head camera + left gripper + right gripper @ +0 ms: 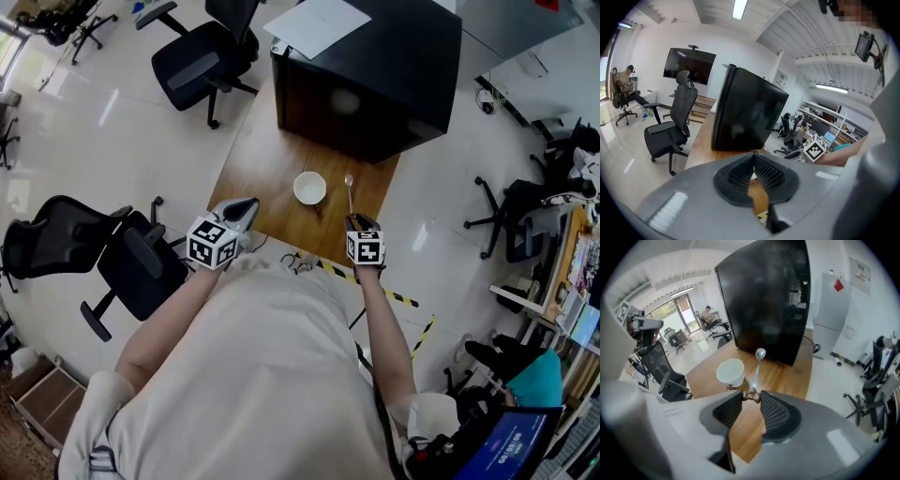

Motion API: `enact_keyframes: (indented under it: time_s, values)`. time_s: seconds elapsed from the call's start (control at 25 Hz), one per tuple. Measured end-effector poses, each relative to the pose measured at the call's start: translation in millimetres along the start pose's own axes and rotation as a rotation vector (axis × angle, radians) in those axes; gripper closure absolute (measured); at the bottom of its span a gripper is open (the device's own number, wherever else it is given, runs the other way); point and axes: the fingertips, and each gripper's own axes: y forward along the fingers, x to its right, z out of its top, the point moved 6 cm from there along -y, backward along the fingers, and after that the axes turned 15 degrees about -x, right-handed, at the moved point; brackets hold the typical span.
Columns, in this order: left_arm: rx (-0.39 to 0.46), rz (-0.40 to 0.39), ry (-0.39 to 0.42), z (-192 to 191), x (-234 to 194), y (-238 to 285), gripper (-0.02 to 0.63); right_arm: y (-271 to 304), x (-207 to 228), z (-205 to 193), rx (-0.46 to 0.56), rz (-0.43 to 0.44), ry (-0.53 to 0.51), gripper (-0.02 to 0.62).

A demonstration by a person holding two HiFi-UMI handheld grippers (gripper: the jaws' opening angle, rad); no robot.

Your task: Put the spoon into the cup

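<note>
- Head view: the right gripper (pixel 353 219) has the slim silver metal spoon (pixel 350 192) by its handle end. The spoon sits just right of the small round white cup (pixel 310 187) on the brown wooden table (pixel 267 150). Its bowl points away from the person, towards the big black box (pixel 375 66) behind the cup.
- The left gripper (pixel 246 208) hovers well left of the cup, by the table's edge and clear of everything.
- My read of the step: swing the spoon left over the cup's mouth, tip it bowl-down and lower it inside before letting go. Nothing steadies the cup, so a knock on its rim could shove or tip it.
- Left gripper view: the pad tips meet with nothing caught between them. Only tabletop shows through the gap behind them.
- Right gripper view: the jaws are clamped on the brownish knob at the very end of the spoon's handle. The bowl sticks out beyond and right of the cup. That is a thin pinch right at the tips, so the spoon may swivel. A firm squeeze and a slow tilt look wise.
- Writing: none I can read. The marker cubes carry only black-and-white squares. The white sheet on the black box and the red tag (pixel 838 285) on a pale cabinet far right of the cup are too small to make out.
</note>
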Motion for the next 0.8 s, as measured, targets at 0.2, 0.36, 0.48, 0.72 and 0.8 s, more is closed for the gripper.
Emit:
enact_keyframes:
  time_s: [0.2, 0.36, 0.48, 0.72, 0.8]
  values:
    - [0.016, -0.002, -0.006, -0.8, -2.3, -1.4, 0.603, -12.2, -17.1, 24.4, -0.036, 0.053, -0.064, 0.471]
    - [0.028, 0.004, -0.016, -4.5, -5.7, -6.2, 0.603, -7.0, -33.0, 39.5, -0.081, 0.085, -0.112, 0.471]
    - [0.034, 0.01, -0.024, -7.7, -7.6, -9.4, 0.603, 1.7, -42.6, 46.6, -0.121, 0.101, -0.15, 0.471]
    - [0.044, 0.021, -0.045, -16.3, -14.6, -17.4, 0.603, 16.4, -58.2, 50.0, -0.21, 0.086, -0.211, 0.471]
    - [0.05, 0.026, -0.051, -16.8, -16.3, -19.5, 0.603, 20.9, -61.4, 48.7, -0.245, 0.092, -0.232, 0.471]
